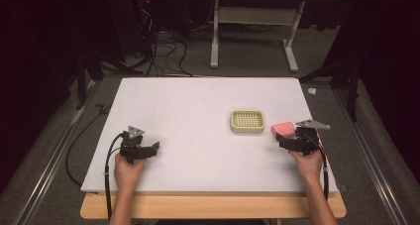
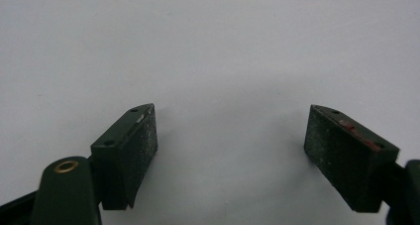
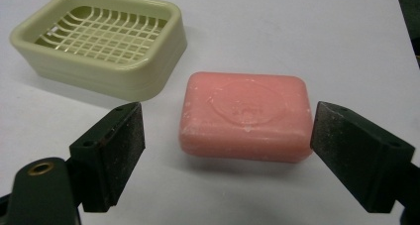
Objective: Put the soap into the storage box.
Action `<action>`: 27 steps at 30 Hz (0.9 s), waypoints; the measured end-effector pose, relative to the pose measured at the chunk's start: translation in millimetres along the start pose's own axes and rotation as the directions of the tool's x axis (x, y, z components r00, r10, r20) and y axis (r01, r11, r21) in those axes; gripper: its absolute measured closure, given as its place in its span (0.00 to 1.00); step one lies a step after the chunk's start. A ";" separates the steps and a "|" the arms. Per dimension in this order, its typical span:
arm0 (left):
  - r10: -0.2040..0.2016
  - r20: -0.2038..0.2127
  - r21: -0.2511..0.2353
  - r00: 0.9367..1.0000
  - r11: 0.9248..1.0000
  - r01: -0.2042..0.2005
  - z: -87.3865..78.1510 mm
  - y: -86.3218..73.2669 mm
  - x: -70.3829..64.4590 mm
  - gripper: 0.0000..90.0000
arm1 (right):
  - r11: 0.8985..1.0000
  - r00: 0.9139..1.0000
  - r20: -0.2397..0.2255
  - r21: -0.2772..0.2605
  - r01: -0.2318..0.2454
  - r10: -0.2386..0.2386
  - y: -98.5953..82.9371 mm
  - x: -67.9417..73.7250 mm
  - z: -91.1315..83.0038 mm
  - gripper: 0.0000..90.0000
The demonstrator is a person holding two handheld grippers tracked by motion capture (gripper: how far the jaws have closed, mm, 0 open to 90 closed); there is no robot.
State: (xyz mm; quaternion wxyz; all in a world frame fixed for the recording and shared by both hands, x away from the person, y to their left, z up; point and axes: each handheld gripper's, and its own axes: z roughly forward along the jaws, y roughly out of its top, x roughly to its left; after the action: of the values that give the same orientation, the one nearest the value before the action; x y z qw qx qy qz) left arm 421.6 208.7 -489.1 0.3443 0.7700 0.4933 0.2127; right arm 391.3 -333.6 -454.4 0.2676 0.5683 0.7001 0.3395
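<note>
Right gripper (image 3: 228,150) wide open, low around pink soap (image 3: 244,117); left gripper (image 2: 230,155) agape, empty

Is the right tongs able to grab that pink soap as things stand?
Probably yes: the right tongs are open, with the pink soap lying flat just ahead between the jaws and nothing blocking the way.

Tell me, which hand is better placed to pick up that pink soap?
The right. The right gripper sits open just before the pink soap bar; the left gripper faces bare table far away.
</note>
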 end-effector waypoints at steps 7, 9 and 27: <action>0.001 0.000 0.001 1.000 1.000 -0.001 0.0 0.0 0.1 0.24 | 1.000 1.000 0.024 0.016 -0.014 0.013 5.3 -3.6 8.6 0.15; 0.000 0.000 0.001 1.000 1.000 0.000 0.0 0.0 0.0 0.24 | 1.000 0.999 0.030 0.021 -0.012 0.011 8.0 -3.8 10.9 0.15; 0.000 0.000 0.000 1.000 1.000 0.000 0.0 0.0 0.0 0.24 | 0.996 0.998 0.057 0.088 -0.027 0.022 5.1 -4.4 39.7 0.14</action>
State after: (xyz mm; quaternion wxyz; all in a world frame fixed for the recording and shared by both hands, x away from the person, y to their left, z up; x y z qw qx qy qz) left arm 421.6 208.7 -489.1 0.3442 0.7701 0.4931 0.2128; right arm 425.5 -330.4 -475.3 0.2572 0.5977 0.6996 0.2952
